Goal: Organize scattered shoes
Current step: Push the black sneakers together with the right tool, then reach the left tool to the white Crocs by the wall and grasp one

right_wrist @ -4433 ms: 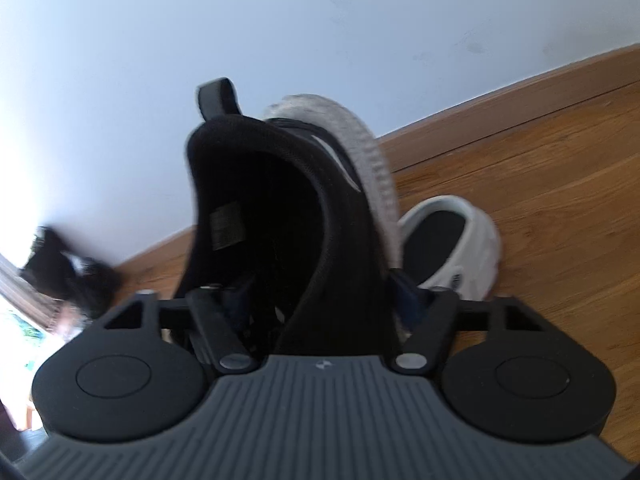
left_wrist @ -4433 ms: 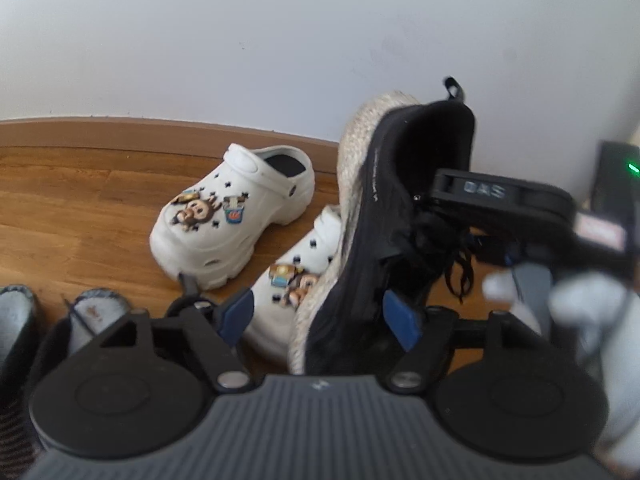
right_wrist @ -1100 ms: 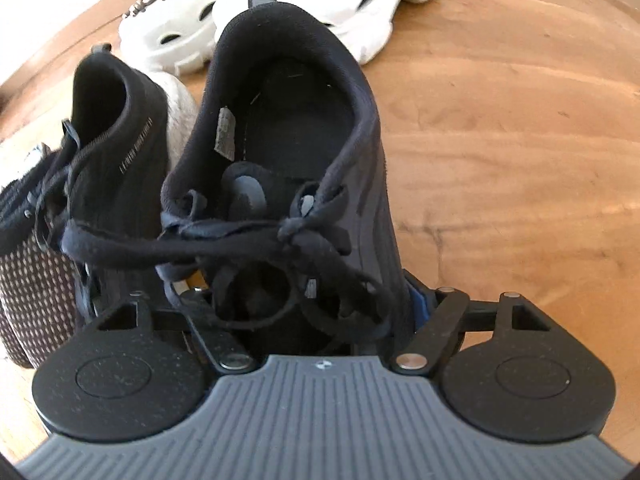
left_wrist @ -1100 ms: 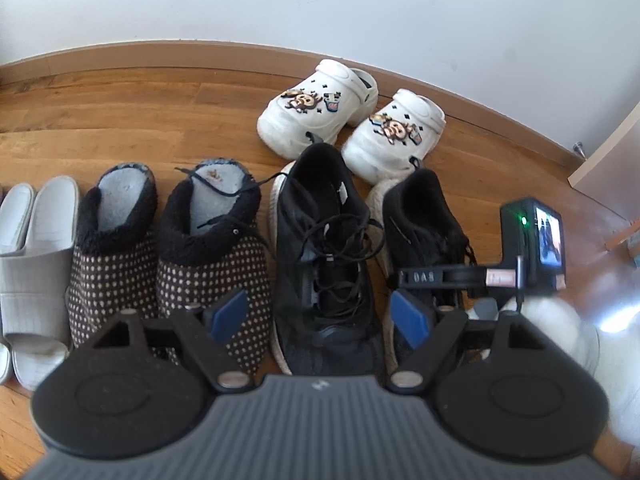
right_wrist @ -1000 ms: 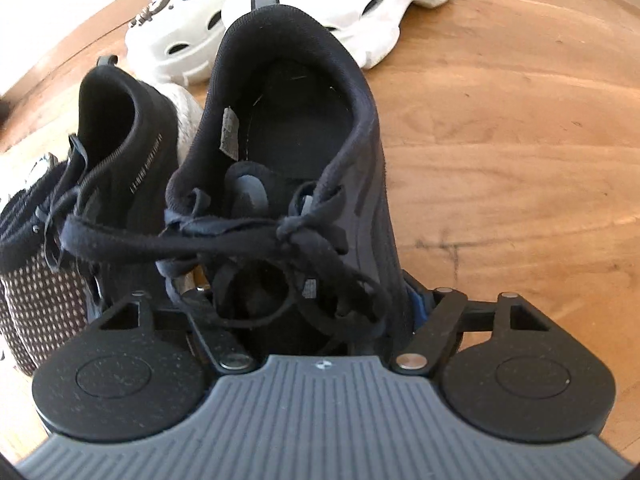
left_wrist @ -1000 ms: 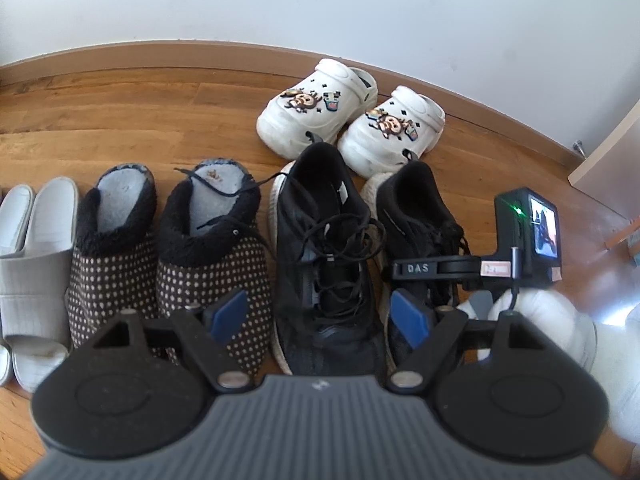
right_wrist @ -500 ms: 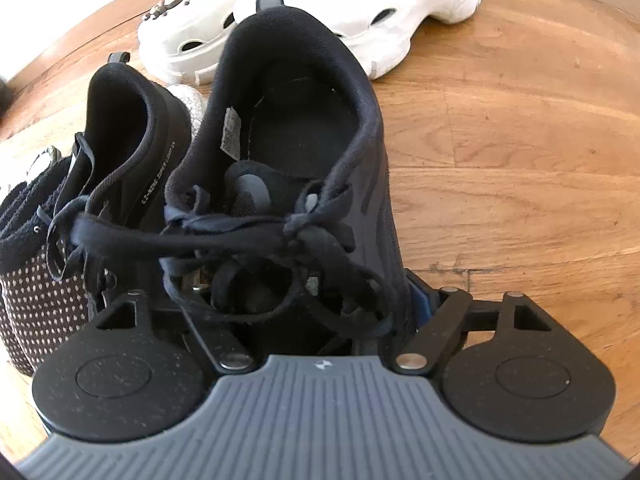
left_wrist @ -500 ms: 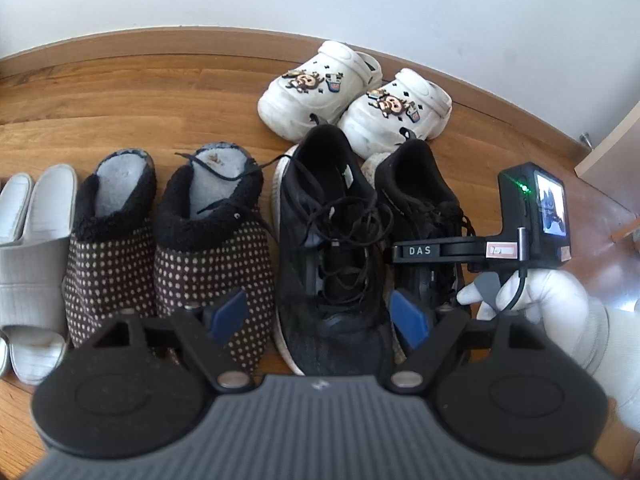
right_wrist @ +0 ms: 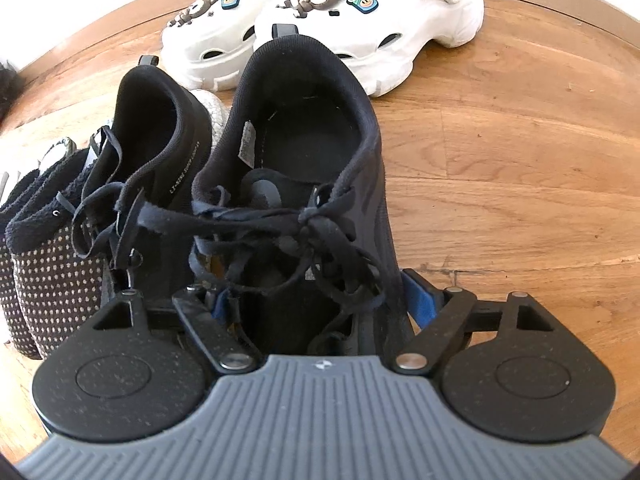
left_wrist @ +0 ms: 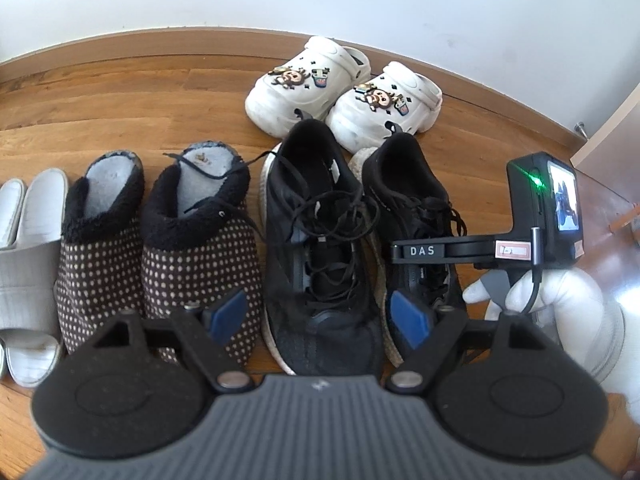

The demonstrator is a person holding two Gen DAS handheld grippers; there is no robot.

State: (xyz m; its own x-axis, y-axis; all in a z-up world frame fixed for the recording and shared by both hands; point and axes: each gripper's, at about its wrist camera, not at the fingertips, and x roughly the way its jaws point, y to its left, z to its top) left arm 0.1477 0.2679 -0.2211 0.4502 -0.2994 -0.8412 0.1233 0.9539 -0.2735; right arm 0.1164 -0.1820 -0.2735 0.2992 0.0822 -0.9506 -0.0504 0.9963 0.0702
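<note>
Two black lace-up sneakers stand side by side on the wood floor, toes toward me. My right gripper (right_wrist: 320,304) straddles the forefoot of the right sneaker (right_wrist: 312,140), its jaws closing with the blue pads against the shoe's sides. In the left wrist view that same sneaker (left_wrist: 404,184) lies under the right device's black bar marked DAS (left_wrist: 420,250), held by a white-gloved hand (left_wrist: 552,292). My left gripper (left_wrist: 320,316) hovers open above the toe of the left sneaker (left_wrist: 320,248), touching nothing.
A pair of white clogs with charms (left_wrist: 344,92) sits behind the sneakers near the baseboard (left_wrist: 120,46). Left of the sneakers stand two brown dotted slippers (left_wrist: 192,248) and pale grey slides (left_wrist: 28,240). A wooden panel edge (left_wrist: 612,120) rises at the right.
The right sneaker has shifted slightly in the right gripper's hold and sits level beside its mate. The left gripper has stayed open and hardly moved.
</note>
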